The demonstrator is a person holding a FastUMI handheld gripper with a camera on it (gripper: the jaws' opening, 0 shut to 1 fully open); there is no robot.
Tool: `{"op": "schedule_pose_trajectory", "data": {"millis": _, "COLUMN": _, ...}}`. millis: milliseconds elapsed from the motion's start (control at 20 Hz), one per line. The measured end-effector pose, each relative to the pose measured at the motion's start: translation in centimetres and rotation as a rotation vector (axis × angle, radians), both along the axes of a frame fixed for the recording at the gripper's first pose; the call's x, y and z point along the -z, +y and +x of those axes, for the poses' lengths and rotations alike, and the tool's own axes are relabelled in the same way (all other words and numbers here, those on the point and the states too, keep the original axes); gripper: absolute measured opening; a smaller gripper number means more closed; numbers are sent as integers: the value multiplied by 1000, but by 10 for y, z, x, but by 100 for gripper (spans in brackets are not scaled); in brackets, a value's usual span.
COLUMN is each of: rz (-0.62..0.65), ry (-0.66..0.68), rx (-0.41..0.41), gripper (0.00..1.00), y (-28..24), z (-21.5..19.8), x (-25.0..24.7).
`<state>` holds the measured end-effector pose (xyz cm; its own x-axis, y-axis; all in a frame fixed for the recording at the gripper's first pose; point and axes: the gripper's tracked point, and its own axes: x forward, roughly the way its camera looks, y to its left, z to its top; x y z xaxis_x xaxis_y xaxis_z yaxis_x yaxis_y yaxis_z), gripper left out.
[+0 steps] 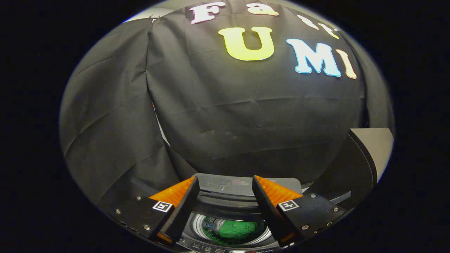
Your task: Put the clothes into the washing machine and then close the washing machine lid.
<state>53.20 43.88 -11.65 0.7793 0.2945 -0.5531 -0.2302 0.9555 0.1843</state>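
The green clothes [236, 230] lie down inside the washer's drum [211, 225] — right below the gap between the two fingers. The claw [225, 189] hangs above them, spread wide and holding nothing. The washer [228, 184] is open on top, and its dark lid [355, 172] stands up on the right side.
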Motion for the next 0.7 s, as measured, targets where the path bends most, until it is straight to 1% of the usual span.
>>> {"op": "schedule_pose_trajectory", "data": {"millis": 300, "rz": 1, "ry": 35, "rx": -13, "gripper": 93, "y": -1, "z": -1, "x": 4}}
{"op": "schedule_pose_trajectory", "data": {"millis": 550, "rz": -29, "ry": 33, "rx": -25, "gripper": 94, "y": -1, "z": 0, "x": 5}}
{"op": "schedule_pose_trajectory", "data": {"millis": 700, "rz": -22, "ry": 44, "rx": -37, "gripper": 94, "y": 0, "z": 1, "x": 5}}
